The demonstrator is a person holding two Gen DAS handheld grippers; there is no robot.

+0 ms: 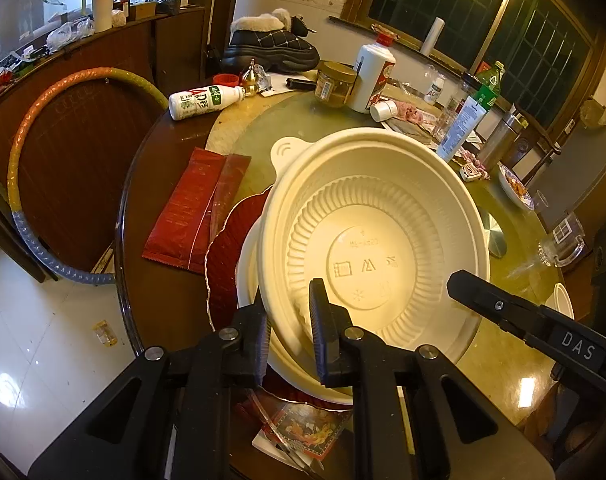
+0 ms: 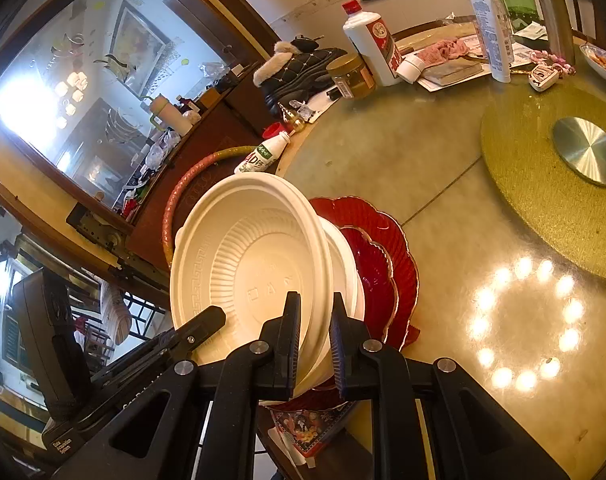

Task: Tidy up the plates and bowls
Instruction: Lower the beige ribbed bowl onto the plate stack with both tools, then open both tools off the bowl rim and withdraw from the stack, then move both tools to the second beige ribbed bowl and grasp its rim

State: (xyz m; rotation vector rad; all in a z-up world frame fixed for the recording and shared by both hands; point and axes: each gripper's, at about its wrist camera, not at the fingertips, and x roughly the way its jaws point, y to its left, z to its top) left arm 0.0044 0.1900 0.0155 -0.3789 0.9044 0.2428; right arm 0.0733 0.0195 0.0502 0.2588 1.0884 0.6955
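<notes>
A large cream plastic bowl [image 1: 375, 240] is held tilted above a stack: a second cream bowl [image 1: 247, 276] under it, resting on red scalloped plates [image 1: 223, 264]. My left gripper [image 1: 291, 320] is shut on the near rim of the top bowl. My right gripper [image 2: 315, 332] is shut on the same bowl's rim [image 2: 247, 264] from the other side; it also shows in the left wrist view [image 1: 503, 308]. The red plates [image 2: 383, 264] lie on the glass table at its near edge.
A round glass table [image 2: 423, 168] with a gold turntable [image 2: 551, 184] carries a white liquor bottle [image 1: 373, 76], a jar [image 1: 335, 84], a milk bottle [image 1: 205, 100], a tube [image 1: 463, 124], a red packet [image 1: 191, 208] and a food dish [image 1: 515, 188]. A hoop [image 1: 27, 144] leans at left.
</notes>
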